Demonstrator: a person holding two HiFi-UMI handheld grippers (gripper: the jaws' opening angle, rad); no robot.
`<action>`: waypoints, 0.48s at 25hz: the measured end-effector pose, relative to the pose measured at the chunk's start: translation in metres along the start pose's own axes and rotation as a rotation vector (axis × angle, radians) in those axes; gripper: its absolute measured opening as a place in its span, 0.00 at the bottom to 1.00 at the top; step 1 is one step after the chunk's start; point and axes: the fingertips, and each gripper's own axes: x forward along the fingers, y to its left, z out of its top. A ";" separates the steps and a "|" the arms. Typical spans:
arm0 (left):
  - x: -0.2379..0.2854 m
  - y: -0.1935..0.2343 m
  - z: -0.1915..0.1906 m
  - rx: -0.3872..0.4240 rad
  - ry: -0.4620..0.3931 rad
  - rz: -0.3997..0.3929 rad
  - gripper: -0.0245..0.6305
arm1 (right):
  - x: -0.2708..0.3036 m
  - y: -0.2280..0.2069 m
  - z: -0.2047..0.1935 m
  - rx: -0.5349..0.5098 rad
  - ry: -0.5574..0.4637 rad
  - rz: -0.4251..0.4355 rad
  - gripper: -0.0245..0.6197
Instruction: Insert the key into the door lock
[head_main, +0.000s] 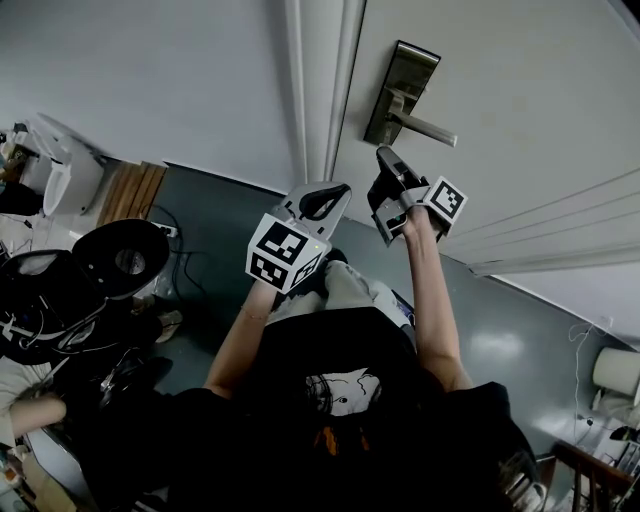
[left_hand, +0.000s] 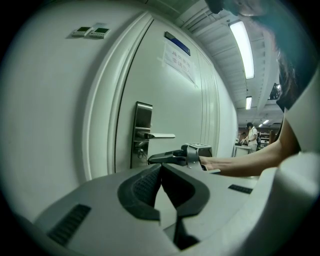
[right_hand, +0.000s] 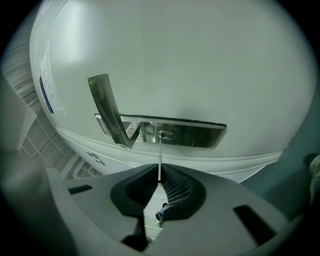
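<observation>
The right gripper (right_hand: 159, 176) pinches the key (right_hand: 160, 160) with its blade edge-on and pointing straight ahead, lined up with the keyhole (right_hand: 166, 135) just beyond its tips. The left gripper (left_hand: 161, 170), closed and empty, waits alongside, out of the way.

Approach to keyhole (right_hand: 165, 134): straight line open, and only the key (right_hand: 159, 165) gripped in the right tool (right_hand: 159, 175) lies along it. Obstacle: lever handle (right_hand: 107, 107), projecting from the lock plate (right_hand: 200, 136) just beside the keyhole. Door (right_hand: 200, 60) face past the plate's far end: bare and flat. Left tool (head_main: 322, 203): before the door frame (head_main: 320, 80), near the right tool but apart from it. Floor (head_main: 220, 210): open by the door; cables (head_main: 185, 270) and dark gear (head_main: 125, 255) crowd the left side.
</observation>
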 end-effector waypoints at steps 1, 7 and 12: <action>0.007 0.007 -0.002 -0.005 0.008 0.003 0.05 | 0.007 -0.006 0.008 0.007 -0.006 -0.006 0.07; 0.011 0.017 -0.008 -0.027 0.019 0.023 0.05 | 0.020 -0.019 0.019 0.031 -0.015 -0.001 0.07; 0.021 0.019 -0.008 -0.032 0.030 0.024 0.05 | 0.025 -0.026 0.025 0.043 -0.005 -0.011 0.07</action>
